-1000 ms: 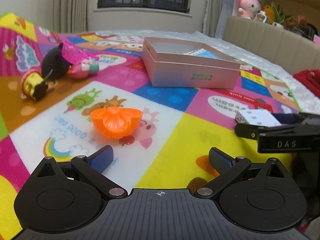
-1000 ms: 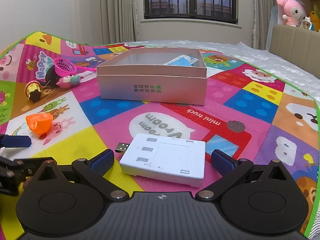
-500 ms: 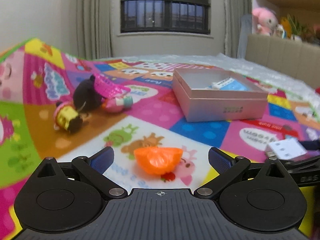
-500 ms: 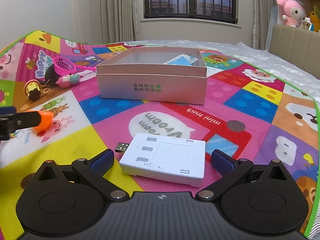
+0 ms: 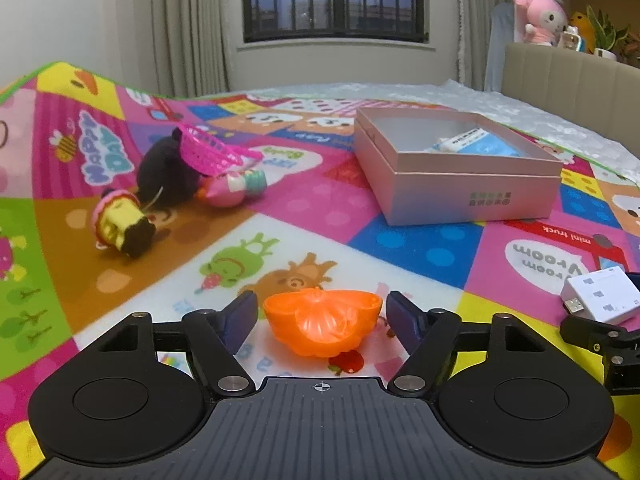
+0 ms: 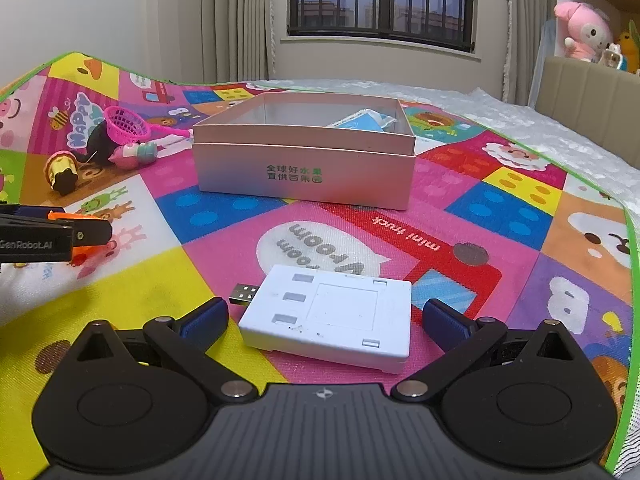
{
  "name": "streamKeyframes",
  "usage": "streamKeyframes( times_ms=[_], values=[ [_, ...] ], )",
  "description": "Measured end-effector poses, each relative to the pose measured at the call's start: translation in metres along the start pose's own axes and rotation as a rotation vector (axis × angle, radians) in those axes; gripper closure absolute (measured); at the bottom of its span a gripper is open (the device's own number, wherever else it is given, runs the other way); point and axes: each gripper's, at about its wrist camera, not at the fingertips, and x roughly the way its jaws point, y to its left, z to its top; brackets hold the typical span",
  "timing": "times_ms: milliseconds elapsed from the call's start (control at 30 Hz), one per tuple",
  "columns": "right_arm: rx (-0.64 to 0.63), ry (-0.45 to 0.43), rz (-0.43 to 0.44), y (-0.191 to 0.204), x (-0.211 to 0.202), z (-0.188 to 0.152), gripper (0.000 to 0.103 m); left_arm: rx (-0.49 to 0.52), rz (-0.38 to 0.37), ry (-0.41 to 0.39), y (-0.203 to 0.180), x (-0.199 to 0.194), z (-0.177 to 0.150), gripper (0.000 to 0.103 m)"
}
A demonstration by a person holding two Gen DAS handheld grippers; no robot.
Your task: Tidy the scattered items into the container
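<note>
Left wrist view: my left gripper (image 5: 322, 316) is closing around the orange toy half-shell (image 5: 322, 326) on the play mat (image 5: 420, 240); a sliver of gap remains, so the rounded shell may squirt out. The pink box (image 5: 472, 192) waits at two o'clock.

Right wrist view: my right gripper (image 6: 322, 318) stands wide, astride the white USB hub (image 6: 332, 318); the box (image 6: 304, 172) lies at twelve, and the overhanging plug could snag.

Left gripper (image 5: 322, 314) closing — right gripper (image 6: 324, 322) spread wide.

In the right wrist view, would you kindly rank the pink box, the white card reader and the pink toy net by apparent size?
1. pink box
2. white card reader, though nearness to the camera inflates it
3. pink toy net
</note>
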Motion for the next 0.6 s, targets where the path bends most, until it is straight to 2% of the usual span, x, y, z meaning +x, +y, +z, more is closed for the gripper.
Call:
streamKeyframes(
  times_ms=[133, 367, 600],
  values=[
    [0.003, -0.001, 0.003, -0.001, 0.000, 0.000, 0.000, 0.011, -0.018, -0.006, -0.002, -0.001, -0.001, 0.038],
    [-0.008, 0.002, -0.013, 0.002, 0.000, 0.002, 0.000, 0.029, -0.050, -0.013, -0.008, -0.011, -0.005, 0.038],
    [-0.090, 0.035, -0.064, 0.018, 0.002, 0.012, 0.001, 0.004, -0.088, -0.032, -0.012, -0.032, -0.015, 0.038]
  ],
)
